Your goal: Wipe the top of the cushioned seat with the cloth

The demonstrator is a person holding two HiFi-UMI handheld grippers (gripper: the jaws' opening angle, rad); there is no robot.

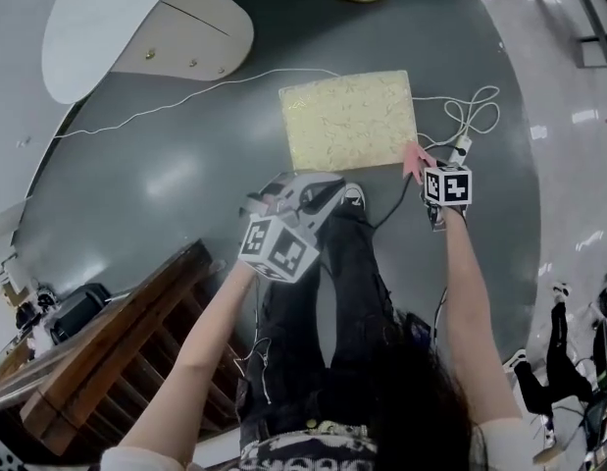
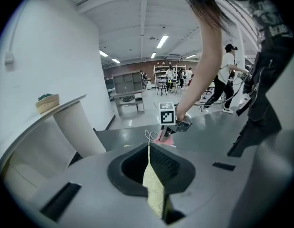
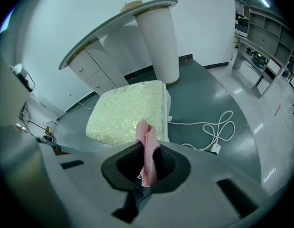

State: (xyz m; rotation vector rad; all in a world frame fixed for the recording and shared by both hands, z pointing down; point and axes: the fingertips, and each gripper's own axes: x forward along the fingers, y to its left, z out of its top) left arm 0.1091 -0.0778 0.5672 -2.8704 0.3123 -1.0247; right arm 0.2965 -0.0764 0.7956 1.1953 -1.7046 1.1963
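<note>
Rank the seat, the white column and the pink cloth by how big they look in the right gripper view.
1. the seat
2. the white column, not far behind it
3. the pink cloth, smallest although it is nearest the camera

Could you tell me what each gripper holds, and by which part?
Right gripper: pink cloth, by a bunched end. Left gripper: pale yellow cushioned seat, by its near edge.

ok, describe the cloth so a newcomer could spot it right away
On the dark grey floor lies a pale yellow cushioned seat, rectangular and patterned. At its near right corner, the right tool is shut on the cloth, which sticks out of it as a narrow bunched strip. It is the only pink thing there; the coiled cable beside it is white.
</note>
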